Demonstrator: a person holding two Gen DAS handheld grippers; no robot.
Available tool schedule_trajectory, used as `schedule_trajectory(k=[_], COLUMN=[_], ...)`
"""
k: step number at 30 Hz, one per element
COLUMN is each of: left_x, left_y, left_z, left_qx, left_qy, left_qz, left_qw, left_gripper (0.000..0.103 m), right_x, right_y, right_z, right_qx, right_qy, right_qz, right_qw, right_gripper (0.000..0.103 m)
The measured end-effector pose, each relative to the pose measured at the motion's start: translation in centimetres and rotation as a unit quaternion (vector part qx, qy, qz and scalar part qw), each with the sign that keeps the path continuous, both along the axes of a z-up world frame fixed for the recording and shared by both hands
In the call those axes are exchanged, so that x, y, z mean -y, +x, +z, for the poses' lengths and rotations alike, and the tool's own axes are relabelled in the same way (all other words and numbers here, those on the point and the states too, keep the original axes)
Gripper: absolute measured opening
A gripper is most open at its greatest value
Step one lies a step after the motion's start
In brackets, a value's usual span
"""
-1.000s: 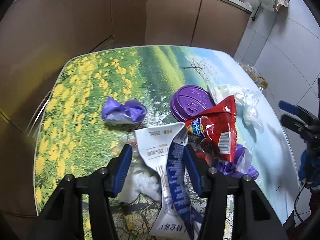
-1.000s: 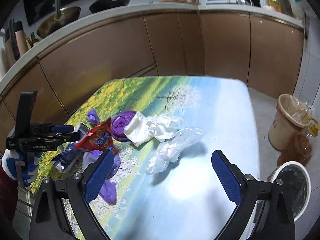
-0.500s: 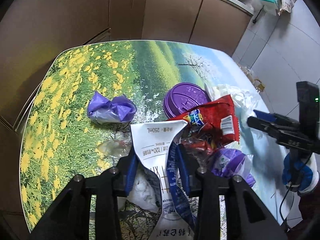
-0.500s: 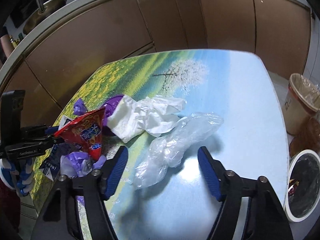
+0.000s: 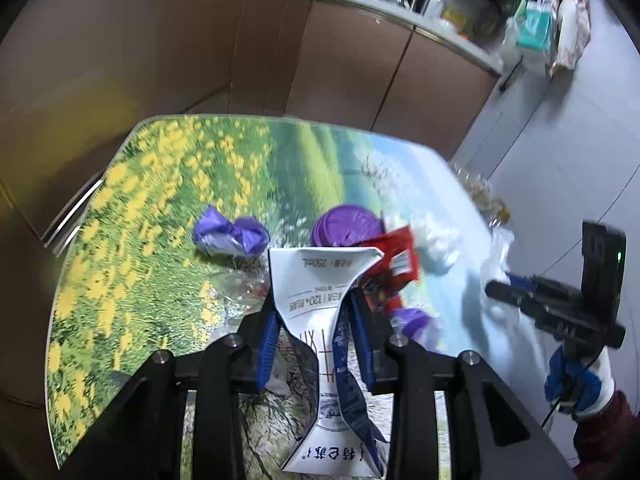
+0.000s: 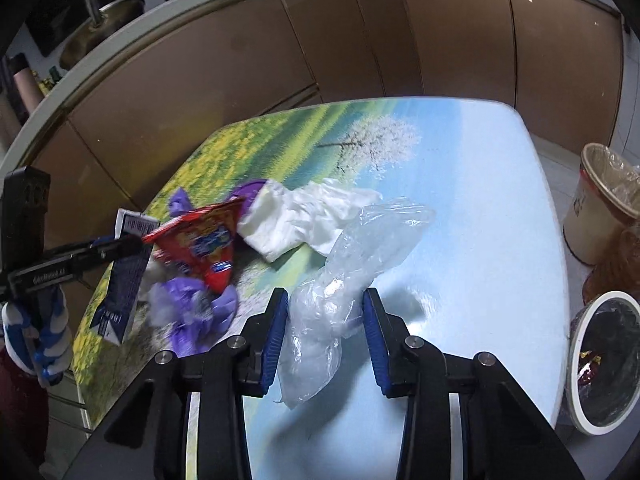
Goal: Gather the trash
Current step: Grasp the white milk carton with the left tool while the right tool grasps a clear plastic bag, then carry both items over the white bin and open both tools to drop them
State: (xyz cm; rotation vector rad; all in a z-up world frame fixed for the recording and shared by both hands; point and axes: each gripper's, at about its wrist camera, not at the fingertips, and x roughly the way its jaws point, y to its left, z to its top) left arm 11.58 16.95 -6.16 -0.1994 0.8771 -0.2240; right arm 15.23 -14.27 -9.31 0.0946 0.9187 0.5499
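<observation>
Left wrist view: the left gripper (image 5: 314, 334) sits at lower centre, jaws closing on a flattened white-and-blue carton (image 5: 316, 320); both blue pads press its sides. The carton runs from frame centre down to the bottom edge. Behind it, at centre right, lie a red wrapper (image 5: 394, 270) and a purple lid (image 5: 346, 226). A purple wad (image 5: 230, 234) lies left of centre on the table (image 5: 160, 184).

Right wrist view: the right gripper (image 6: 326, 334) occupies lower centre, jaws closing around a clear plastic bag (image 6: 352, 276). The bag stands between the pads; contact on either side cannot be confirmed. The bag stretches from lower centre up toward right of centre, touching a white tissue (image 6: 308, 216) at centre. A black-lined bin (image 6: 606, 364) stands at the lower right edge, a paper-lined bucket (image 6: 600, 208) above it, both on the floor beside the table.
</observation>
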Motion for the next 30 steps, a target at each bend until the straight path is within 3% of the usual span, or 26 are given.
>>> schedule_trajectory(k=[16,23,30], left_x=[1.8,9.1,20.5], left_y=[-7.9,-8.2,-5.3], left_z=[11.2,15.9,16.7], left_qx=[0.108,0.15,0.151], left_qy=[0.006,0.009,-0.002], left_qz=[0.028,-0.03,-0.125], left_qw=[0.9937,0.9882,0.9805], left_gripper=[0.031,0.031,0.031], right_x=[5.5,12.4,20.4], right_y=[-9.7,-13.3,-15.0], right_z=[9.6,12.8,12.8], right_qx=[0.111,0.161,0.172], right_qy=[0.035,0.045,0.032], right_qz=[-0.011,-0.063,-0.147], right_qw=[0.993,0.984,0.974], right_gripper=[0.038,0.038,0.038])
